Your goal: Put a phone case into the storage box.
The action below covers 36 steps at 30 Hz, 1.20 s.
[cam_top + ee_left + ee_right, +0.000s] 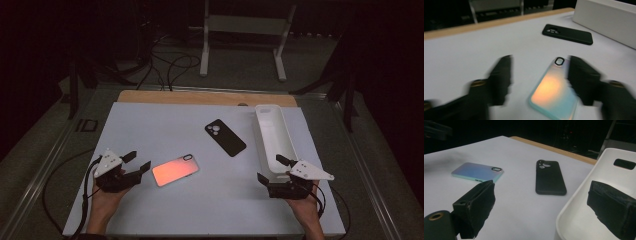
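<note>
Left claw parked by the shiny phone case

The left gripper (139, 162) sat unclenched with nothing in it, the iridescent case (175, 169) flat near the desk's front-left. Right gripper (268, 168) gaped empty over the white tray's (265, 114) front end. I'd square up, pinch the long sides.

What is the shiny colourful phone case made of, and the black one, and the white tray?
The colourful phone case looks like glossy plastic: its rainbow sheen shifts from orange to blue. The black phone case seems matte rubbery silicone, with no glare. The white tray looks like smooth moulded plastic with rounded edges.
</note>
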### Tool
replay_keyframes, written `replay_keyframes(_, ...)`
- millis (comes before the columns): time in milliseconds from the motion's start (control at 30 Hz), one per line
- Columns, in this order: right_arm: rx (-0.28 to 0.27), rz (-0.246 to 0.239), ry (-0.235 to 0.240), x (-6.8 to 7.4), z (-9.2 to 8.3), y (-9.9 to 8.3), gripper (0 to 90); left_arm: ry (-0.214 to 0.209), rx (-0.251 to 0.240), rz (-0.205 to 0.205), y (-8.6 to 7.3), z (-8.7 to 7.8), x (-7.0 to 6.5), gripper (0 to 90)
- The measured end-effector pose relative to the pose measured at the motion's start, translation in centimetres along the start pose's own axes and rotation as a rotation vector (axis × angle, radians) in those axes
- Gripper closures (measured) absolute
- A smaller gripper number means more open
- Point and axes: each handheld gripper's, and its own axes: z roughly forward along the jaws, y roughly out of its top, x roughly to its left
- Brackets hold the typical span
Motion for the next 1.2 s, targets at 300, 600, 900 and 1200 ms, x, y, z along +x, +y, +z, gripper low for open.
replay_keyframes(300, -0.043, 0.021, 0.014, -0.2, 0.0, -0.3, 7.2, -0.032, -0.049, -0.020, -0.4, -1.5, -0.6, 0.7)
replay_keyframes(600, -0.032, 0.023, 0.003, -0.4, -0.1, -0.5, 7.2, -0.029, -0.023, 0.012, -0.4, -1.0, -1.1, 0.6)
replay_keyframes(900, -0.023, 0.024, 0.002, -0.3, 0.1, -0.6, 7.2, -0.072, 0.158, 0.047, 0.6, 1.7, -0.8, 0.5)
replay_keyframes(1200, -0.019, 0.026, -0.001, -0.4, 0.1, -0.6, 7.2, -0.123, 0.280, 0.107, 1.2, 4.9, -0.6, 1.0)
